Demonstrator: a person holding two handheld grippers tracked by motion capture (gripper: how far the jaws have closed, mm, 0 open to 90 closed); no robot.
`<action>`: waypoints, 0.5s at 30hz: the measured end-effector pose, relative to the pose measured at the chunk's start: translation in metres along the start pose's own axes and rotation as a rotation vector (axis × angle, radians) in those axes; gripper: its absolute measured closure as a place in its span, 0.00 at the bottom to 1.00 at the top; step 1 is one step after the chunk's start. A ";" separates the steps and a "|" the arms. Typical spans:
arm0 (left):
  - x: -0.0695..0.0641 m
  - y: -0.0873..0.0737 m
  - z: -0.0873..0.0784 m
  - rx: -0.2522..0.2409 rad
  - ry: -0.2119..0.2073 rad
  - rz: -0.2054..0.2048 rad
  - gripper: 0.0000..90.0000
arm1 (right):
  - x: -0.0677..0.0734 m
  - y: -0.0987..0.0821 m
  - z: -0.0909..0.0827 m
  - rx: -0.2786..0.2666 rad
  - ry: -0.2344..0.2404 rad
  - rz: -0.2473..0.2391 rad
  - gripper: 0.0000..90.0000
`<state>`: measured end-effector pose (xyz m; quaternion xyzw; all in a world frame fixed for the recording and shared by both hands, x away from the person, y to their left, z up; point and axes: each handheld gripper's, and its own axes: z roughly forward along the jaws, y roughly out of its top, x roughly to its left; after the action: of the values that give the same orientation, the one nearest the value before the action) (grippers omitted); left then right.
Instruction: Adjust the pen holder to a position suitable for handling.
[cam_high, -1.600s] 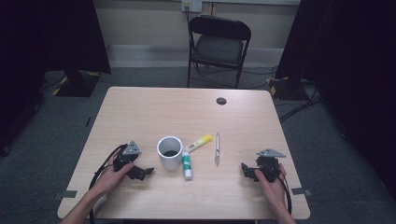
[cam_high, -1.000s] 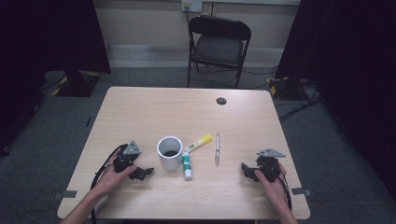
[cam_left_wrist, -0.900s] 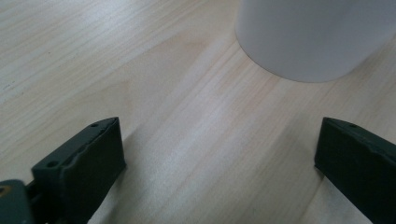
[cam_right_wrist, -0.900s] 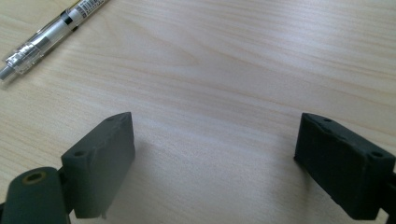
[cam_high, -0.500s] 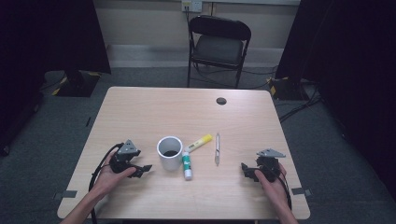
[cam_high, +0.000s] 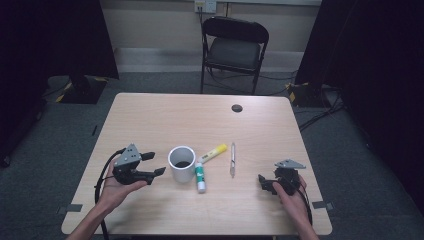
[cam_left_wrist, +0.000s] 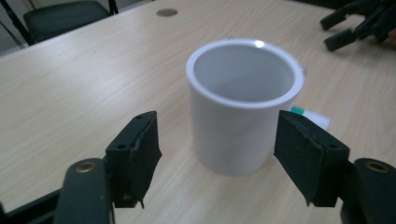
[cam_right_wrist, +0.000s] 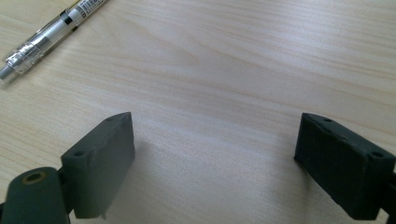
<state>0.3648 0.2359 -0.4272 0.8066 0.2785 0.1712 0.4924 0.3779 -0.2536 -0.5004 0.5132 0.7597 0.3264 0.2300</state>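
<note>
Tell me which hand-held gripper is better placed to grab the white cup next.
Left. The left hand-held gripper already faces the white cup, jaws apart on either side of it without touching. The right hand-held gripper points at bare table near the pen.

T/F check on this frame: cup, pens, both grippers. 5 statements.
1. The cup stands upright. True.
2. The left gripper is shut on the cup. False: its jaws have just been closing, but the pads stand clear of the cup's sides, which sits ahead of them.
3. The right gripper holds the pen. False: jaws open over bare table; the pen lies apart.
4. The yellow marker lies right of the cup. True.
5. The glue stick is inside the cup. False: it lies on the table beside it.
</note>
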 end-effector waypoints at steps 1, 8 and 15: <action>-0.001 0.003 0.000 -0.002 -0.025 -0.008 0.40 | 0.000 0.000 0.000 0.000 0.000 0.000 0.13; -0.015 0.031 0.009 0.003 -0.089 0.037 0.55 | 0.000 0.000 0.000 0.001 -0.001 0.003 0.12; -0.023 0.043 0.041 0.067 -0.170 0.071 0.59 | 0.000 0.000 0.000 0.001 -0.001 0.003 0.12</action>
<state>0.3808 0.1776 -0.4077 0.8437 0.2125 0.1101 0.4805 0.3783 -0.2533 -0.5004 0.5145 0.7591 0.3262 0.2295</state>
